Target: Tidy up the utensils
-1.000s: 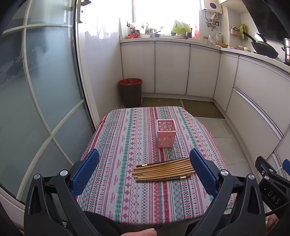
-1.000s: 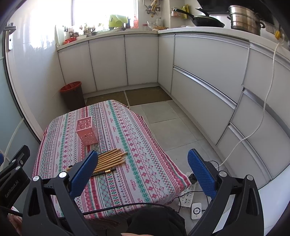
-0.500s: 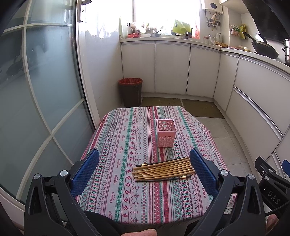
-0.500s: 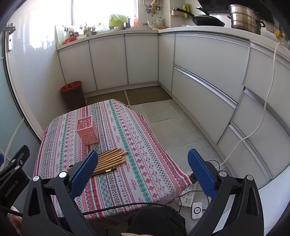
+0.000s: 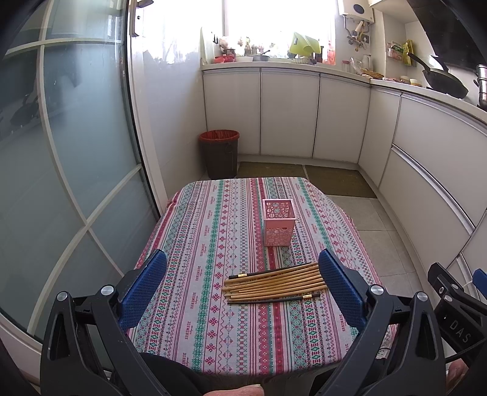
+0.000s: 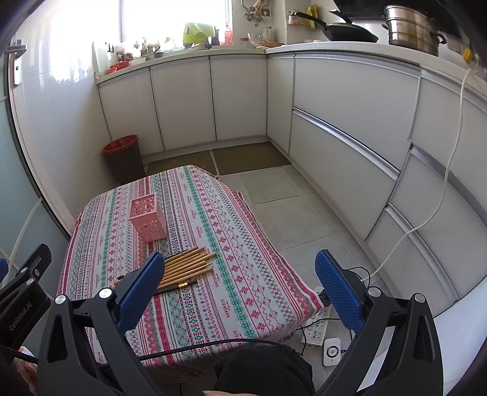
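Nothing is picked up yet: the chopsticks [image 5: 274,283] lie bundled flat on the tabletop [image 5: 194,243], just in front of the upright pink holder [image 5: 278,224]. The left gripper [image 5: 242,289] and right gripper [image 6: 240,288] both hover spread and empty. Next, 1 gripper likely must descend and pinch the chopsticks.

A tabletop [image 5: 194,252] is being covered by a striped patterned cloth; a red-lined bin [image 5: 219,153] is being kept by white cabinets [image 5: 289,112], while a wok [image 6: 350,33] and steel pot [image 6: 414,29] are being left on the counter.
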Demonstrator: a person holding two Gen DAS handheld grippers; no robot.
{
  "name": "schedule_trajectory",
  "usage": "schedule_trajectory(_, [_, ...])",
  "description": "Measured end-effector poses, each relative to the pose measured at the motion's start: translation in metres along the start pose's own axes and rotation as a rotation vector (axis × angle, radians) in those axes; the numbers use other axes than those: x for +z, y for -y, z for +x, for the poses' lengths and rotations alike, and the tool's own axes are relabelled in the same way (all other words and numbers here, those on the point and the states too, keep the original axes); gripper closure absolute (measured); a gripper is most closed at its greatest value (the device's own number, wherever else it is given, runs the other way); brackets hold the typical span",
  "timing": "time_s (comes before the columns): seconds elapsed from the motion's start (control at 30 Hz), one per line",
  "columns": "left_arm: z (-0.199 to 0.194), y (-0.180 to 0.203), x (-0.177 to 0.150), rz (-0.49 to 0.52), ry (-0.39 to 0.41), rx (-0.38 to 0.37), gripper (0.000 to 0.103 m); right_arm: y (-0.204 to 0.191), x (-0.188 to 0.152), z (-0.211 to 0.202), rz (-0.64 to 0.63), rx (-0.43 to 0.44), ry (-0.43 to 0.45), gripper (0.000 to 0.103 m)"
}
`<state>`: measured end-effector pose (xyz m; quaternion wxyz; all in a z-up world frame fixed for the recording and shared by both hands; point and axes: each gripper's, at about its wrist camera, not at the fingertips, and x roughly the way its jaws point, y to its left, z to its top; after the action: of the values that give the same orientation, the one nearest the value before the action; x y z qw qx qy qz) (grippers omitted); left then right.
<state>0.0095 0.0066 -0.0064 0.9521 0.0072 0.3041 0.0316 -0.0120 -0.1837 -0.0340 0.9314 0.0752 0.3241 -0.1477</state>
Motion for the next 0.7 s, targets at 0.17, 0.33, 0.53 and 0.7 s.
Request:
schedule_trajectory(0.17, [0.0015,0.0009,-0.0012,-0.001,-0.005,0.002,0.007,0.0004,-0.0001,0.0001,-0.001,0.001,-0.002,0.007])
schedule_trajectory(0.33, [0.0022,0.0013,-0.0008,-0.002,-0.010,0.004,0.007,-0.0002,-0.0005,0.0004,-0.002,0.001,-0.004,0.007])
schedule_trajectory(0.53, [0.0023,0.0021,-0.0006,-0.004,-0.014,0.003,0.007,-0.0008,-0.0013,0.0017,-0.003,0.003,-0.008,0.007])
schedule_trajectory(0.7, [0.0031,0.0024,-0.0006,-0.004,-0.016,0.003,0.007,-0.0017,-0.0020,0.0025,-0.002,0.004,-0.012,0.007])
